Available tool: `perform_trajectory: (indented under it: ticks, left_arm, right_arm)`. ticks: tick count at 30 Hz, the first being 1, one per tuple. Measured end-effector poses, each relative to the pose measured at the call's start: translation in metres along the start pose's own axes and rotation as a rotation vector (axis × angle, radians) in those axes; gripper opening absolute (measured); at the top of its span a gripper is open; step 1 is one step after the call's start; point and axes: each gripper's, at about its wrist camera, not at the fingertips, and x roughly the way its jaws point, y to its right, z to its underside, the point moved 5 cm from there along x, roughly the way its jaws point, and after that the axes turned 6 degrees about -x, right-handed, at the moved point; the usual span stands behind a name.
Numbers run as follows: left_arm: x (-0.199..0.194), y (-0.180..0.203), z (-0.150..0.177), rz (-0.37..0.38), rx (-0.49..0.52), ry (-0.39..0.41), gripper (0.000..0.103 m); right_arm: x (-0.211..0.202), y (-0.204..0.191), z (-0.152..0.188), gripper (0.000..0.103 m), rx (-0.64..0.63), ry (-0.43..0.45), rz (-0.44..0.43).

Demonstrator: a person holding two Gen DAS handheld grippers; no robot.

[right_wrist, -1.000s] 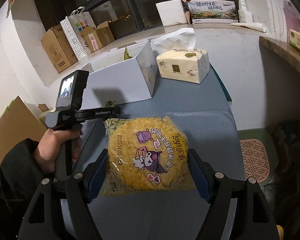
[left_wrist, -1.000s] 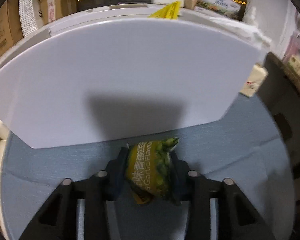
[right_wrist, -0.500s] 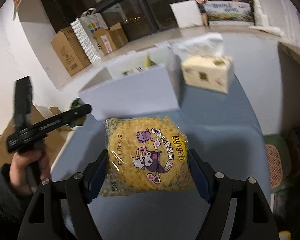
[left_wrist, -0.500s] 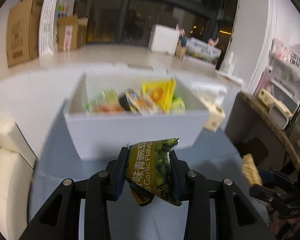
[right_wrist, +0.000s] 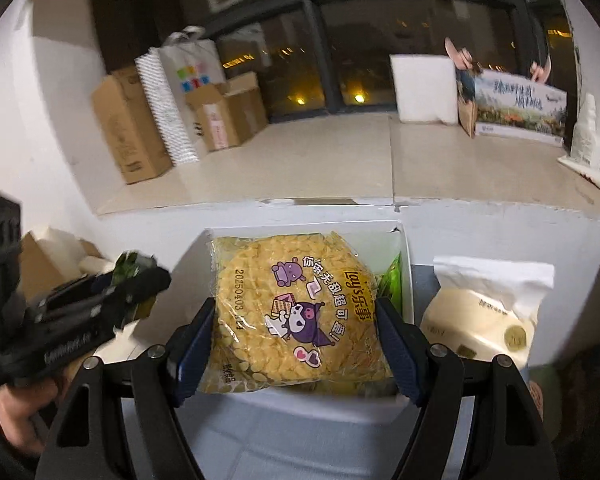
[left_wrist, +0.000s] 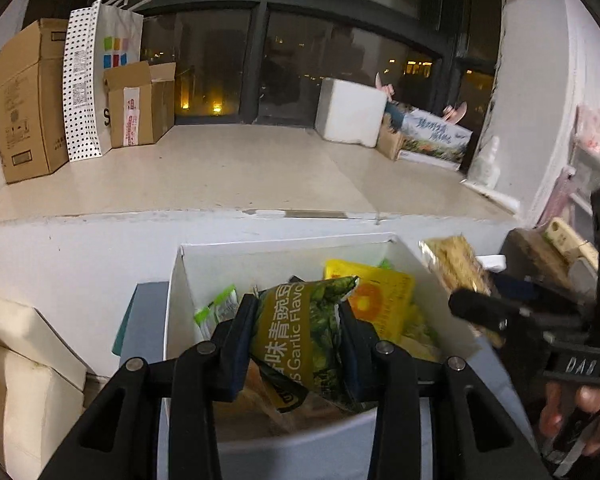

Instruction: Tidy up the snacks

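My left gripper (left_wrist: 296, 336) is shut on a green garlic pea bag (left_wrist: 300, 340) and holds it over the open white box (left_wrist: 174, 292), which has several snack packs inside, among them a yellow pack (left_wrist: 380, 300). My right gripper (right_wrist: 296, 336) is shut on a large yellow Lay's chips bag (right_wrist: 292, 316) and holds it above the same white box (right_wrist: 406, 264). The right gripper with its chips bag (left_wrist: 456, 264) shows at the right of the left wrist view. The left gripper (right_wrist: 132, 276) shows at the left of the right wrist view.
A tissue pack (right_wrist: 484, 312) stands right of the box on the blue-grey table (right_wrist: 300, 432). A white ledge (left_wrist: 180, 184) behind holds cardboard boxes (left_wrist: 28, 100), a dotted paper bag (left_wrist: 88, 80) and a white foam box (left_wrist: 352, 112). Cream cushions (left_wrist: 16, 360) lie at left.
Both grippers rose and moved forward to the white box; the bags now hang over its open top. The grips on both bags are unchanged.
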Motion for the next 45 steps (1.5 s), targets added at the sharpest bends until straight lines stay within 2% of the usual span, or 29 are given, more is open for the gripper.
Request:
perform_trajectory:
  ticks: [2, 4, 5, 7, 9, 12, 14, 17, 19, 22, 26, 28, 31, 34, 38, 45]
  left_arm:
    - [0.014, -0.001, 0.0, -0.008, 0.015, -0.03, 0.048]
    - [0.023, -0.004, 0.003, -0.046, 0.031, -0.058, 0.084]
    - [0.024, -0.006, 0.004, -0.051, 0.024, -0.053, 0.103]
    - [0.023, -0.01, 0.009, -0.057, 0.012, -0.047, 0.103]
    - [0.022, -0.015, 0.012, -0.044, 0.0, -0.051, 0.103]
    - [0.016, -0.019, 0.014, -0.059, -0.009, -0.031, 0.103]
    - [0.007, -0.019, 0.014, -0.12, 0.012, 0.005, 0.103]
    - [-0.011, -0.011, 0.015, -0.221, 0.099, 0.084, 0.103]
    - [-0.024, -0.008, 0.019, -0.216, 0.101, 0.108, 0.103]
    - [-0.045, -0.007, 0.024, -0.193, 0.04, 0.125, 0.103]
    - [-0.081, 0.009, 0.036, -0.244, 0.075, 0.173, 0.103]
    - [-0.103, 0.016, 0.046, -0.22, 0.071, 0.202, 0.103]
    - [-0.126, 0.025, 0.064, -0.122, 0.051, 0.141, 0.103]
    - [-0.152, 0.028, 0.085, -0.107, 0.032, 0.091, 0.103]
    - [-0.186, 0.031, 0.111, -0.086, 0.003, 0.087, 0.103]
    - [-0.229, 0.042, 0.159, -0.083, -0.006, 0.073, 0.103]
  right_arm:
    - [0.01, 0.004, -0.008, 0.081, -0.017, -0.002, 0.02]
    - [0.021, 0.007, -0.011, 0.089, -0.022, -0.028, 0.039]
    - [0.021, 0.011, -0.012, 0.101, -0.014, -0.02, 0.084]
    - [0.016, 0.019, -0.012, 0.103, 0.005, 0.018, 0.106]
    - [0.019, 0.024, -0.007, 0.103, 0.02, -0.006, 0.08]
    - [0.021, 0.027, 0.001, 0.103, 0.009, -0.025, 0.105]
    - [0.02, 0.024, 0.005, 0.103, -0.006, -0.029, 0.106]
    - [0.015, 0.015, 0.008, 0.103, -0.052, -0.02, 0.135]
    - [0.006, 0.007, 0.011, 0.103, -0.084, -0.009, 0.156]
    - [-0.017, -0.002, 0.016, 0.103, -0.085, 0.034, 0.154]
    - [-0.05, -0.015, 0.029, 0.103, -0.098, 0.044, 0.18]
    - [-0.068, -0.025, 0.037, 0.103, -0.133, 0.057, 0.177]
    - [-0.1, -0.04, 0.054, 0.103, -0.155, 0.076, 0.147]
    - [-0.128, -0.049, 0.073, 0.103, -0.128, 0.061, 0.112]
    - [-0.163, -0.051, 0.101, 0.103, -0.068, 0.081, 0.067]
    - [-0.195, -0.06, 0.154, 0.103, -0.035, 0.04, 0.077]
